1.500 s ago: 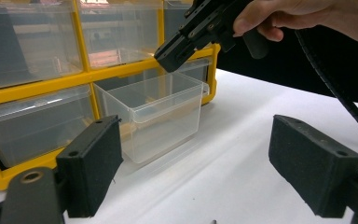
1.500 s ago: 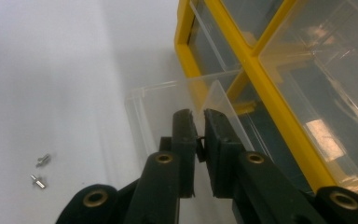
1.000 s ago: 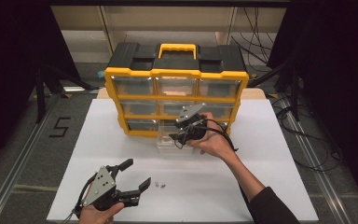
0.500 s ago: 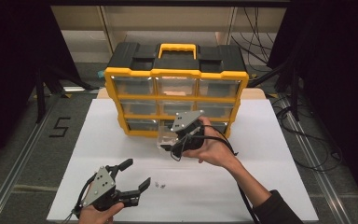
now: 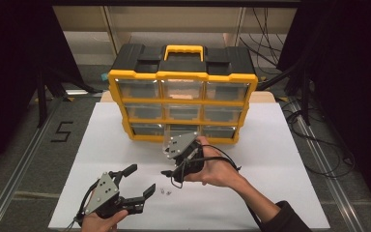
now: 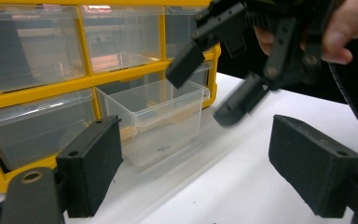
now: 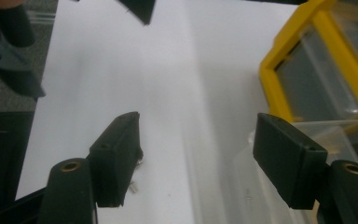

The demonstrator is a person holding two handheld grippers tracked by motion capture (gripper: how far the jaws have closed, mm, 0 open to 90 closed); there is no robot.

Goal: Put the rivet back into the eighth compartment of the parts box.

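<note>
A yellow and black organizer [image 5: 182, 77] with clear drawers stands at the back of the white table [image 5: 280, 159]. Its bottom middle drawer [image 6: 154, 116] is pulled out toward me and looks nearly empty. My right gripper [image 5: 171, 175] hangs open over the table just in front of that drawer, jaws pointing down and left with nothing between them. A few tiny screws [image 5: 164, 191] lie on the table just beyond its jaws and appear beside the left jaw [image 7: 134, 186] in the right gripper view. My left gripper [image 5: 142, 178] rests open near the front left, facing the organizer.
The organizer's carry handle [image 5: 183, 50] is on top. Cables [image 5: 328, 159] trail on the floor to the right of the table. A "5" marking [image 5: 62, 131] sits on the floor at the left. Bare table lies to both sides of the grippers.
My right gripper has drawn back from the pulled-out drawer toward me, down and left over the table. The left gripper has stayed put.
</note>
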